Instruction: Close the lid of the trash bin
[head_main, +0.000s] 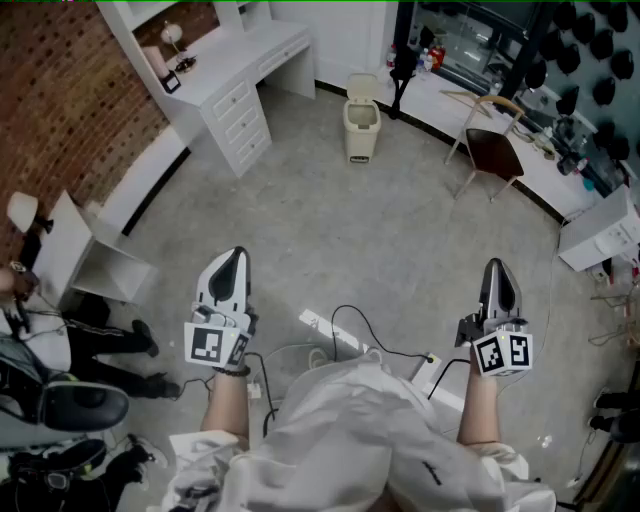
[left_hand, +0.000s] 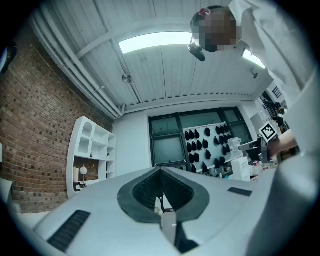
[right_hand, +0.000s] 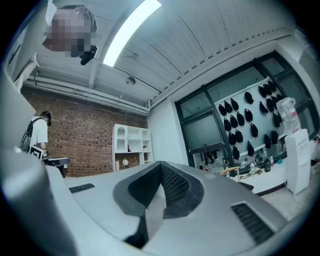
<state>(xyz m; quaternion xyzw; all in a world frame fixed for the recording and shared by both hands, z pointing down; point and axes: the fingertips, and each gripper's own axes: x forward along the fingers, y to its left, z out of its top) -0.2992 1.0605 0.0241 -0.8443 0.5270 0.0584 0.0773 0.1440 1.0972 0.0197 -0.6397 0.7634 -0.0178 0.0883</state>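
A small cream trash bin stands on the floor far ahead, near the back wall, with its lid tipped up open. My left gripper is held low at the left, far short of the bin, jaws shut with nothing between them. My right gripper is level with it at the right, also shut and empty. In the left gripper view the left gripper points slightly upward at the room's far wall. The right gripper in its own view does the same. The bin does not show in either gripper view.
A white desk with drawers stands left of the bin. A brown chair is right of it, and a white cabinet further right. Cables and a power strip lie on the grey floor by my feet. A seated person is at the left.
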